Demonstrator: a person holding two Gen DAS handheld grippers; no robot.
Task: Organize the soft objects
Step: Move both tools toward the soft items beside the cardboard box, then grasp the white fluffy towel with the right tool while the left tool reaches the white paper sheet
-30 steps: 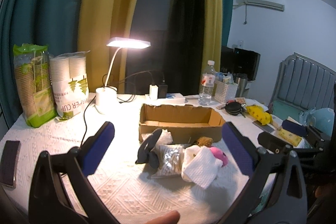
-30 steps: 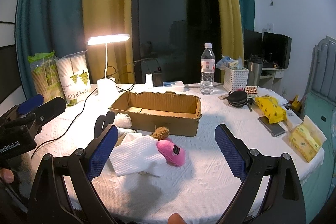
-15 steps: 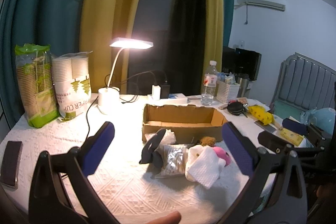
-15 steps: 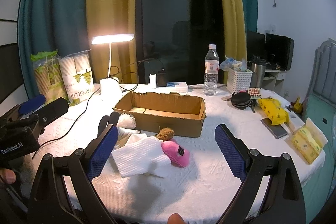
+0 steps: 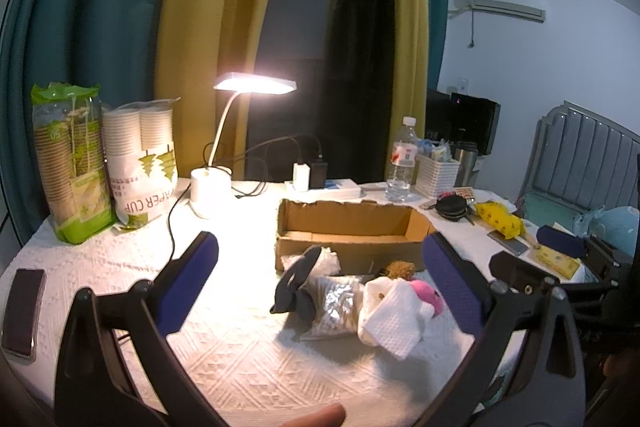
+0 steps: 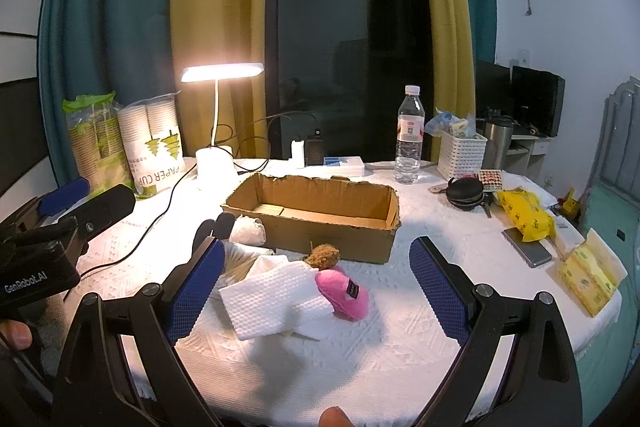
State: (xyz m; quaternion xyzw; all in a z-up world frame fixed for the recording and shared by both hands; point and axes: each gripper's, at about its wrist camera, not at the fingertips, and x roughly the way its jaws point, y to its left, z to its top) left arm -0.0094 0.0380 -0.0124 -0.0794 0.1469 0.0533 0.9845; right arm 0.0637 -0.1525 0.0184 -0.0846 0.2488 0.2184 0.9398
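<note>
An open cardboard box (image 6: 316,207) stands mid-table; it also shows in the left wrist view (image 5: 352,227). In front of it lies a pile of soft things: a white cloth (image 6: 276,295), a pink plush (image 6: 344,293), a brown fuzzy ball (image 6: 324,255), a white wad (image 6: 248,231), a dark item (image 5: 296,283) and a shiny packet (image 5: 336,303). My right gripper (image 6: 316,287) is open and empty, its jaws framing the cloth and plush from the near side. My left gripper (image 5: 320,287) is open and empty, short of the pile.
A lit desk lamp (image 6: 216,147), paper cup packs (image 6: 156,151), a water bottle (image 6: 408,139), a white basket (image 6: 460,155), a yellow bag (image 6: 524,215), a phone (image 6: 526,247) and a tissue pack (image 6: 588,275) ring the table. Another phone (image 5: 22,311) lies at the left edge.
Both grippers have drifted slightly, so the box and pile sit a little differently in view. Both stay open. Nothing on the table has moved.
</note>
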